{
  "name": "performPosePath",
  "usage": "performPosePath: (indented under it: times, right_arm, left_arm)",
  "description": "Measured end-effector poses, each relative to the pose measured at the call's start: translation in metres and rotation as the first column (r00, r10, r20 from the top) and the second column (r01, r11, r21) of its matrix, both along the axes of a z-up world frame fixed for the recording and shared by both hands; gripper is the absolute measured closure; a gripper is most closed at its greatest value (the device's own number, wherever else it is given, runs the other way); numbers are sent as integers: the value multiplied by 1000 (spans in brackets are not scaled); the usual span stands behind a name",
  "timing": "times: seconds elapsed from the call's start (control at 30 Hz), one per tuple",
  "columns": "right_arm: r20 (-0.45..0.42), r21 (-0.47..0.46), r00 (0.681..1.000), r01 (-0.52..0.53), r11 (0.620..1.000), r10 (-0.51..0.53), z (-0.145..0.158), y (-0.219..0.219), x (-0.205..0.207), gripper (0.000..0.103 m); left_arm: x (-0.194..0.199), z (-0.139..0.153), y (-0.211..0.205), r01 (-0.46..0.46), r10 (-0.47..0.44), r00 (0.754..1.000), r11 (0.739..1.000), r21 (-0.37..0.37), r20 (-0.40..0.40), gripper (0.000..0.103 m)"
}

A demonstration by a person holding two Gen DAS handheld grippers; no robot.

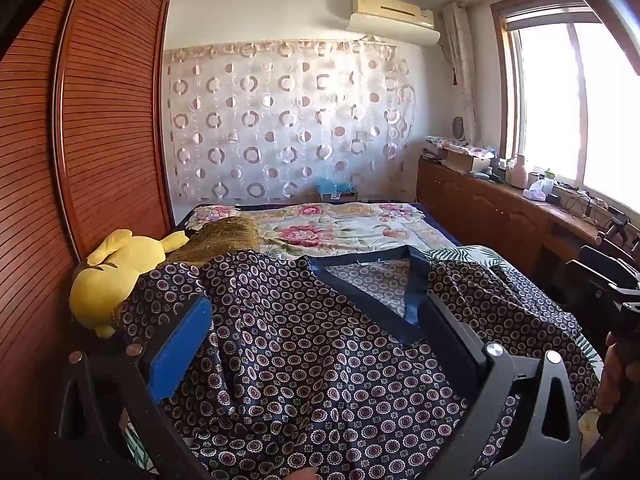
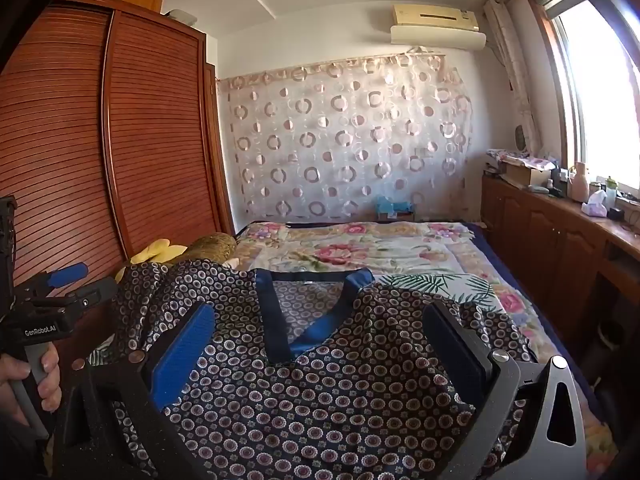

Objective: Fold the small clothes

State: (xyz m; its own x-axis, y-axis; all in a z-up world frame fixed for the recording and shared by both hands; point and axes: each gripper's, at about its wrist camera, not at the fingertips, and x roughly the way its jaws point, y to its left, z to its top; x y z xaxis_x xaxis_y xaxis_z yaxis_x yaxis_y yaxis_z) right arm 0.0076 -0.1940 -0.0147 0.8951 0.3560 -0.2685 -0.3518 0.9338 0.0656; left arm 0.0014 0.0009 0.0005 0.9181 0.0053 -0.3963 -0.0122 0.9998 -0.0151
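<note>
Both grippers, left gripper (image 1: 316,336) and right gripper (image 2: 320,340), have fingers wide apart, holding nothing, just above the patterned top (image 1: 304,360), which lies spread at the near edge of the bed (image 1: 360,224). Risk: thin slippery cloth, fingers may pinch only 1 layer, so fold goes crooked w/ neckline (image 2: 312,320) off-centre.

A home bedroom: a bed (image 2: 360,248) with floral bedding fills the middle, a louvred wooden wardrobe (image 2: 120,140) stands at left, an air conditioner (image 2: 436,20) hangs upper right.
</note>
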Motion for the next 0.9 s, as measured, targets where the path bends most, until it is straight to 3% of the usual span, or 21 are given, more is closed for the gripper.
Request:
performPosePath:
  times: [0.9]
  right_arm:
    - [-1,11,1000,5,1000,-5,-2,-2,0,0]
  left_arm:
    - [-9,6,-1,-4,4,1000,1000,9,26,0]
